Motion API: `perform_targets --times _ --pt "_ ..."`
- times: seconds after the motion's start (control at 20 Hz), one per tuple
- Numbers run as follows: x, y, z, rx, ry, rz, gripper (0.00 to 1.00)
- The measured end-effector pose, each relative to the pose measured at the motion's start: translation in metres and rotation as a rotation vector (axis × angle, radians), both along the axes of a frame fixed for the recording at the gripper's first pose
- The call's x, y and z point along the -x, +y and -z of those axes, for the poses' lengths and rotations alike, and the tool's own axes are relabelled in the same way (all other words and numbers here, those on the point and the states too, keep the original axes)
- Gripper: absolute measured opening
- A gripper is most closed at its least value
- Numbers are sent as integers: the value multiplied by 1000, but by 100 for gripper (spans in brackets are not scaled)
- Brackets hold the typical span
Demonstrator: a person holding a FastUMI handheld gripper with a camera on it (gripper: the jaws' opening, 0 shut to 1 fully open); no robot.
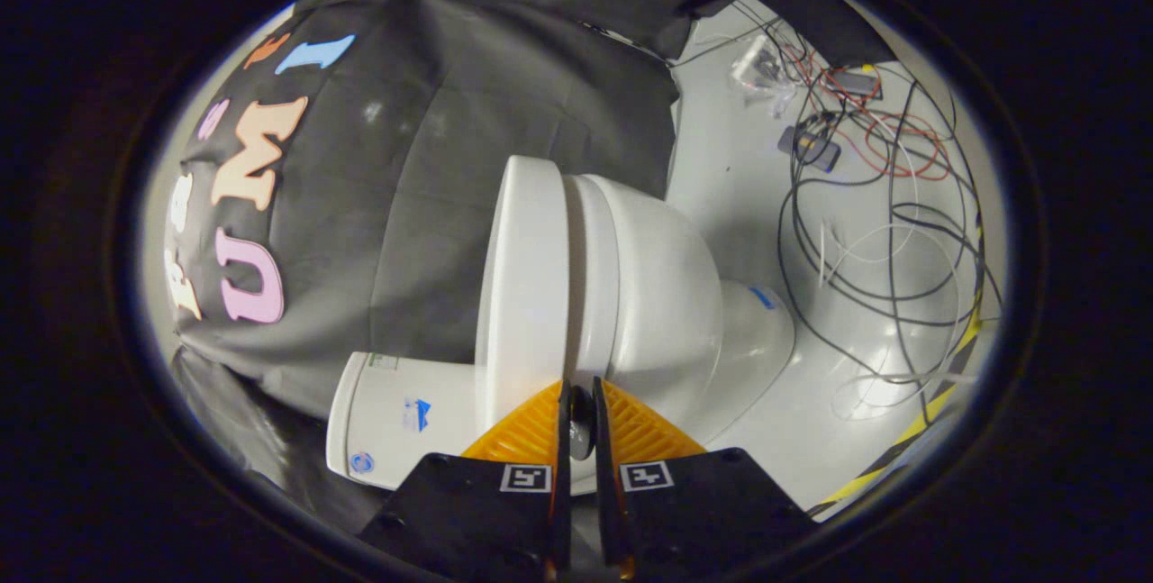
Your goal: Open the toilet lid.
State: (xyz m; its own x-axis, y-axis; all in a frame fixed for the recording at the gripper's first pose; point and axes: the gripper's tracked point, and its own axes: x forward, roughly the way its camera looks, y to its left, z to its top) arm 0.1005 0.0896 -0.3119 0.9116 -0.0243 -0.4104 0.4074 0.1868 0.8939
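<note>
- Gripper (577, 394): fingers nearly closed, a narrow slit between the tips, nothing grasped.
- Toilet lid (525, 286): down on the seat, just ahead of the fingertips.
- Tank (396, 416) beside it; cables (865, 204) on floor.

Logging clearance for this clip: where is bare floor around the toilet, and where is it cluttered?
Bare floor lies between the toilet base and the cable tangle. Beyond that, cables crowd it. The tongs, nearly closed, sit just short of the lid.

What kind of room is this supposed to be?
Likely a mock bathroom in a test booth: a white toilet on a pale floor, black cloth wall behind, loose cables beside it. The gripper looks nearly closed.
</note>
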Motion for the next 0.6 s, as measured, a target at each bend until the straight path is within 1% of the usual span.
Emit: perform_targets --times 0.1,0.15,0.25,0.35,0.55,0.6 --pt "-1 -4 -1 2 -22 2 13" --pt "-13 -3 3 11 -15 22 13" --pt "-2 -3 -2 57 5 5 1" --pt "-2 -3 -4 89 24 -14 1" --pt "-2 -1 -10 68 70 -11 1" --pt "-3 -2 -14 94 74 -21 1"
